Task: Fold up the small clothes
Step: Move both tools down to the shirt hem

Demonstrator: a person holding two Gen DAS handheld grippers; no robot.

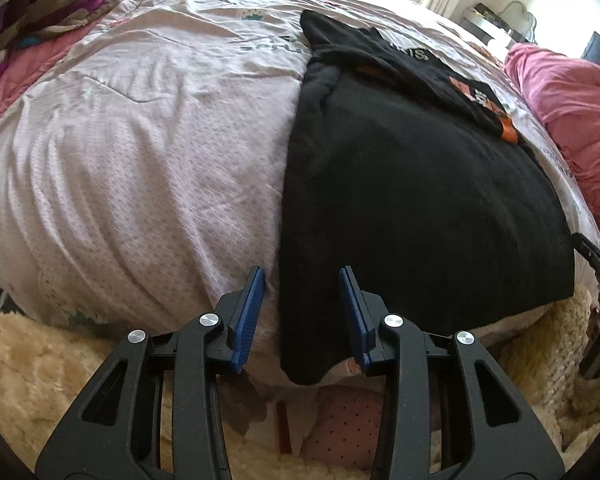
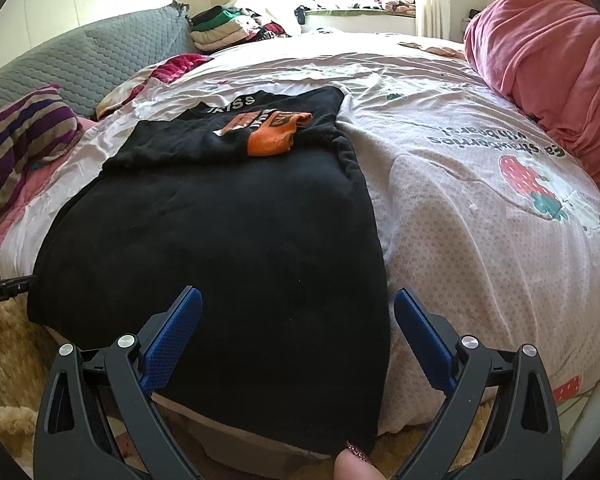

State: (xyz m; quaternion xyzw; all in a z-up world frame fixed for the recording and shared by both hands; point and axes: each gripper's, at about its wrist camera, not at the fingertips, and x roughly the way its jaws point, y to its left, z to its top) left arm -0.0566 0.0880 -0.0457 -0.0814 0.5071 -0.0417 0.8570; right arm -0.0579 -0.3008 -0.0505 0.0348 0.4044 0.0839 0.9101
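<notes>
The left gripper [image 1: 302,312], fingers spread apart and holding nothing, is hovering over the near hem of the flat black fabric garment [image 1: 412,200] lying on the pale pink patterned bedspread [image 1: 140,160]. The right gripper [image 2: 296,336] is gaping wide, empty, above it. Smaller black-and-orange folded clothes [image 2: 260,128] are resting at twelve o'clock.

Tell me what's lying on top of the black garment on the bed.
At the far end of the black garment lies a smaller black piece with an orange patch. Whatever is beneath it is covered.
</notes>
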